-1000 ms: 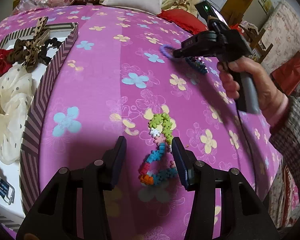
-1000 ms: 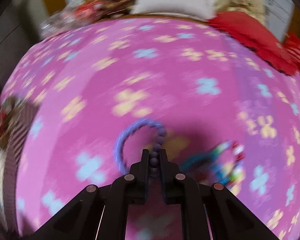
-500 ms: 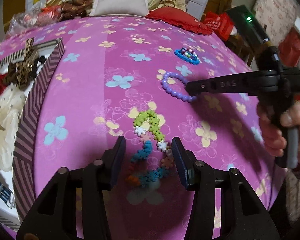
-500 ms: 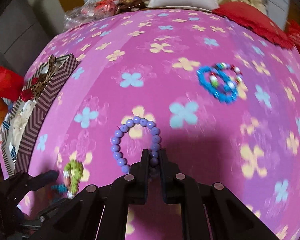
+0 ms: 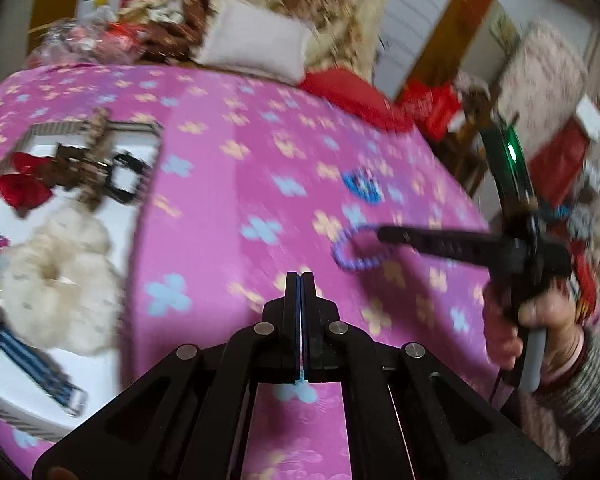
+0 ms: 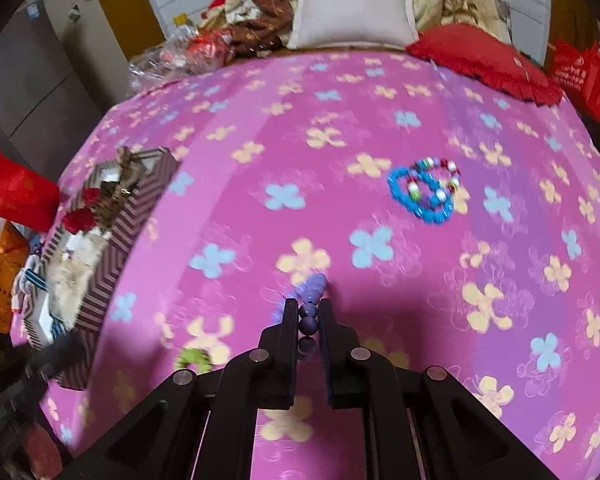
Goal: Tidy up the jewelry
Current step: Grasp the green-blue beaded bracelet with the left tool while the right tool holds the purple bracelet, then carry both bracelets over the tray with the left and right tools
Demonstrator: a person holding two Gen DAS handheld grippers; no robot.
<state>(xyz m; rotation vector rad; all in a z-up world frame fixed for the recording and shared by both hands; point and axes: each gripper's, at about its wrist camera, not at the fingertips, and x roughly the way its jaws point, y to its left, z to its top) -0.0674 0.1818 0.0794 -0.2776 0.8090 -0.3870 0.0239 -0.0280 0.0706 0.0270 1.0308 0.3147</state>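
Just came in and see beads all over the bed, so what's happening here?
A person is sorting jewelry with two handheld grippers. The right gripper has its jaws shut on a purple round-bead bracelet, held above the pink flowered bedspread. The left gripper is shut; whether it holds anything is unclear. A blue beaded bracelet still lies on the bedspread; the striped box sits at left.

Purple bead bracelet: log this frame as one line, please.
right gripper: shut on purple bead bracelet | left gripper: jaws together, contents unclear | blue bracelet: on bedspread | box: left
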